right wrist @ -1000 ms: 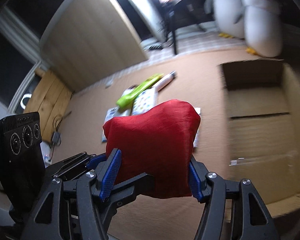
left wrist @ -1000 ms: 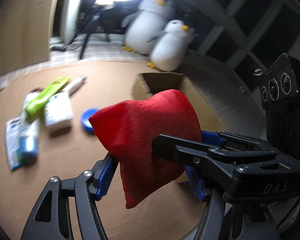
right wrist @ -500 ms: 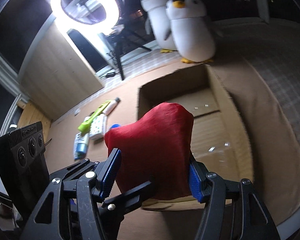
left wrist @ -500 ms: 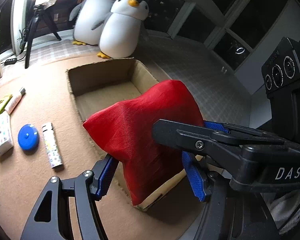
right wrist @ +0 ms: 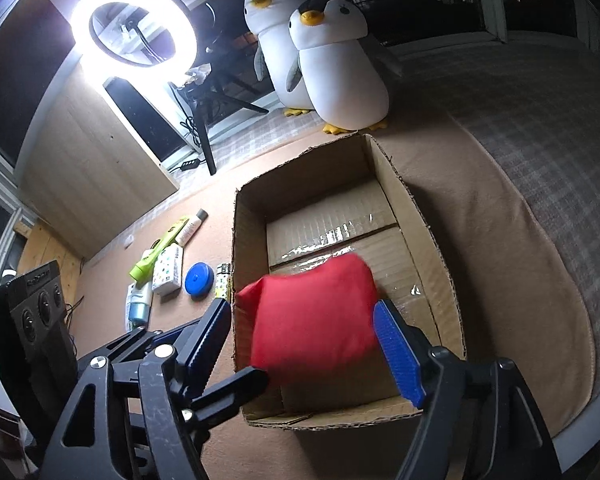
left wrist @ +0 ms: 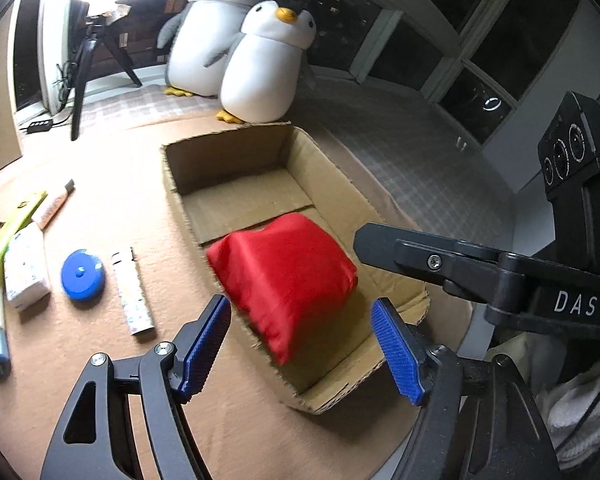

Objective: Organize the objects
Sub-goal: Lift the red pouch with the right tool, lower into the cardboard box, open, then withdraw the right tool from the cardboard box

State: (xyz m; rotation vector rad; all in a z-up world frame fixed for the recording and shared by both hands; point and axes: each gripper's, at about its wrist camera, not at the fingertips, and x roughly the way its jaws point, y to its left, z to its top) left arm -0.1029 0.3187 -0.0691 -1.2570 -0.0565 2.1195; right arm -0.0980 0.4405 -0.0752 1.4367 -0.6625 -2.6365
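A red fabric bag (left wrist: 284,276) hangs blurred just inside the near end of an open cardboard box (left wrist: 228,136), free of all pads. My left gripper (left wrist: 302,340) is above the box's near corner, its jaws opening, blue pads clear of the bag on both sides. In the right wrist view the red bag (right wrist: 312,316) lies between the opening jaws of my right gripper (right wrist: 304,344), over the box (right wrist: 252,220); the pads do not press on it. A black finger (left wrist: 420,256) of the right gripper crosses the left wrist view.
On the tan mat left of the box lie a blue round tape measure (left wrist: 82,276), a patterned lighter (left wrist: 134,292), a tissue pack (left wrist: 24,268), a green tube (left wrist: 4,236) and other tubes. Two plush penguins (left wrist: 260,64) stand behind the box. A ring light (right wrist: 134,26) on a tripod stands at the back left.
Both grippers carried the red bag over the box, then their jaws widened and let go. The bag has dropped from between the pads toward the box floor.
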